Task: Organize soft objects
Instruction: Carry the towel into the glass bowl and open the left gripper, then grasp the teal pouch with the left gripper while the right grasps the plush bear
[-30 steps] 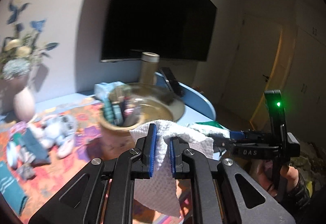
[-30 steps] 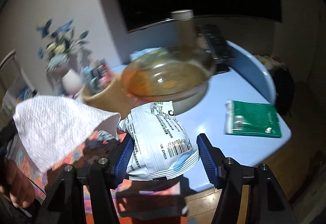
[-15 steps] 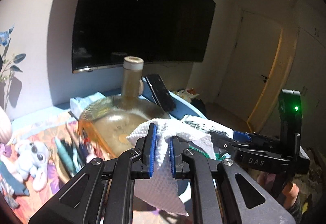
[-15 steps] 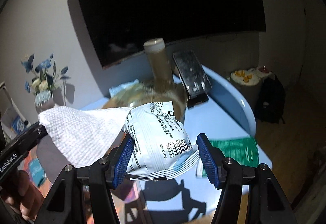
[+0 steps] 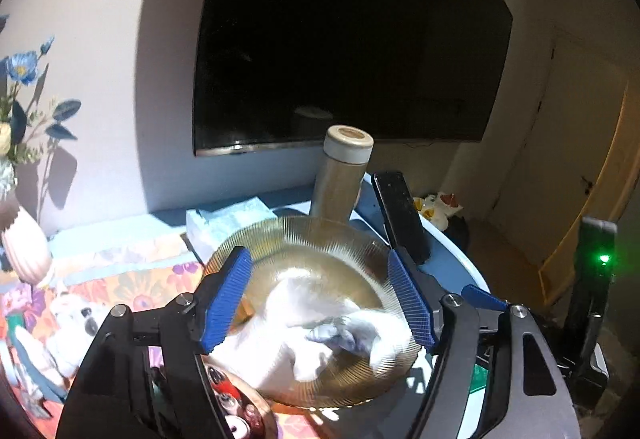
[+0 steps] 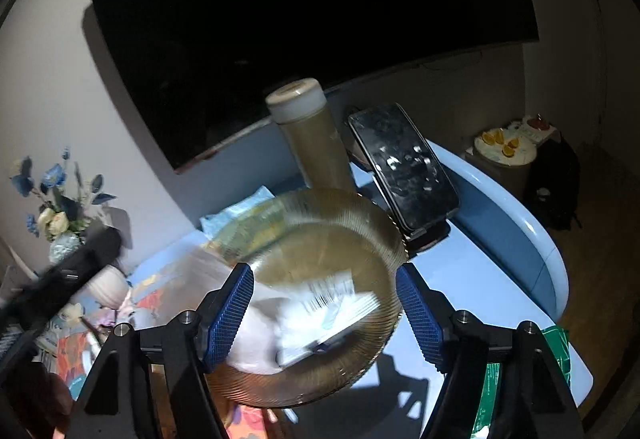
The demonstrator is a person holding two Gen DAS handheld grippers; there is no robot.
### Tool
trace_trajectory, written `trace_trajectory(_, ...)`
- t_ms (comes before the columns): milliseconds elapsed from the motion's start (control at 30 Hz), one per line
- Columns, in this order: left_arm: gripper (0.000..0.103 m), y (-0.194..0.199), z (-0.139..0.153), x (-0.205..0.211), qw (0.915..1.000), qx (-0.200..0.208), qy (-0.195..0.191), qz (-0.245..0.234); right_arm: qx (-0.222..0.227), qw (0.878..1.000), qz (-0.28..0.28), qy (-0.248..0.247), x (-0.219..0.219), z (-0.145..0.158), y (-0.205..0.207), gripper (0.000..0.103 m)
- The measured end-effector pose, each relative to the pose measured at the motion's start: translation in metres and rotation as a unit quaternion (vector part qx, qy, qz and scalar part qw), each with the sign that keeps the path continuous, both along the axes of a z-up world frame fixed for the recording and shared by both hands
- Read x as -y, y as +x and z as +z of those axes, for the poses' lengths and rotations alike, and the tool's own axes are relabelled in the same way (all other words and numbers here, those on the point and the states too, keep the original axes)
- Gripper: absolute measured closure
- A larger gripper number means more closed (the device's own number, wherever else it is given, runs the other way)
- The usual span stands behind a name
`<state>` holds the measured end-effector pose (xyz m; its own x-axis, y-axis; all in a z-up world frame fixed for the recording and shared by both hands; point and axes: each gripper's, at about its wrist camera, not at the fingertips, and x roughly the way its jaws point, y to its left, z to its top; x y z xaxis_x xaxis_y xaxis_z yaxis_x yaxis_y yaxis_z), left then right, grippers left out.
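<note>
An amber ribbed glass bowl (image 5: 304, 239) stands on the blue table; it also shows in the right wrist view (image 6: 340, 215). A white paper towel (image 5: 288, 343) lies blurred in the bowl. A white packet with a barcode (image 6: 328, 299) lies blurred in the bowl beside the towel (image 6: 256, 335). My left gripper (image 5: 320, 303) is open above the bowl. My right gripper (image 6: 326, 315) is open above the bowl too. The right gripper's body (image 5: 592, 303) shows at the right of the left wrist view.
A tan flask (image 5: 344, 175), a black phone on a stand (image 6: 404, 171) and a pale tissue pack (image 5: 224, 219) stand behind the bowl. A green packet (image 6: 496, 383) lies at the table's right edge. A plush toy (image 5: 72, 323) and a vase (image 5: 24, 247) are at left.
Both grippers have opened. The paper towel and the white packet have dropped from them into the amber bowl. Both grippers have come closer over the bowl.
</note>
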<state>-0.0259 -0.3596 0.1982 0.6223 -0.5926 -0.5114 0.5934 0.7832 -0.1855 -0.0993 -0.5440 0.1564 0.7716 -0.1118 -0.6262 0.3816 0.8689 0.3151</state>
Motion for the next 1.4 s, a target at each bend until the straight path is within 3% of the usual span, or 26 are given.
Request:
trace_trajectory(233, 0.034, -0.009, 0.006, -0.014, 0.9997, -0.004, -0.016, -0.020, -0.009, 1.000, -0.001, 0.019, 0.001, -0.012, -0.018, 0.031)
trace_trajectory(467, 0.034, -0.044, 0.027, -0.069, 0.9994, 0.024, -0.025, -0.008, -0.014, 1.000, 0.019, 0.014, -0.026, -0.012, -0.047, 0.031)
trace_trajectory(733, 0.034, -0.058, 0.025, -0.180, 0.9960, 0.011, -0.011, 0.088, -0.034, 0.995, 0.088, 0.025, -0.092, -0.034, -0.070, 0.031)
trace_trajectory(900, 0.034, -0.056, 0.001, -0.256, 0.9861, -0.017, -0.007, 0.165, -0.060, 0.985, 0.157, 0.044, -0.153, -0.059, -0.065, 0.030)
trace_trajectory(1033, 0.034, -0.061, -0.017, -0.312, 0.9733, -0.026, 0.011, 0.228, -0.082, 0.976, 0.200, 0.023, -0.199, -0.075, -0.062, 0.030)
trace_trajectory(1200, 0.034, -0.061, -0.037, -0.400, 0.9460, -0.052, -0.007, 0.320, -0.103, 0.972, 0.210, -0.023, -0.238, -0.090, -0.055, 0.014)
trace_trajectory(1267, 0.034, -0.061, -0.046, -0.423, 0.9401, -0.061, -0.007, 0.335, -0.107, 0.972, 0.209, -0.032, -0.245, -0.095, -0.052, 0.014)
trace_trajectory(1400, 0.034, -0.051, -0.076, -0.441, 0.9372, -0.104, -0.006, 0.333, -0.124, 0.968, 0.212, -0.043, -0.261, -0.107, -0.042, 0.014)
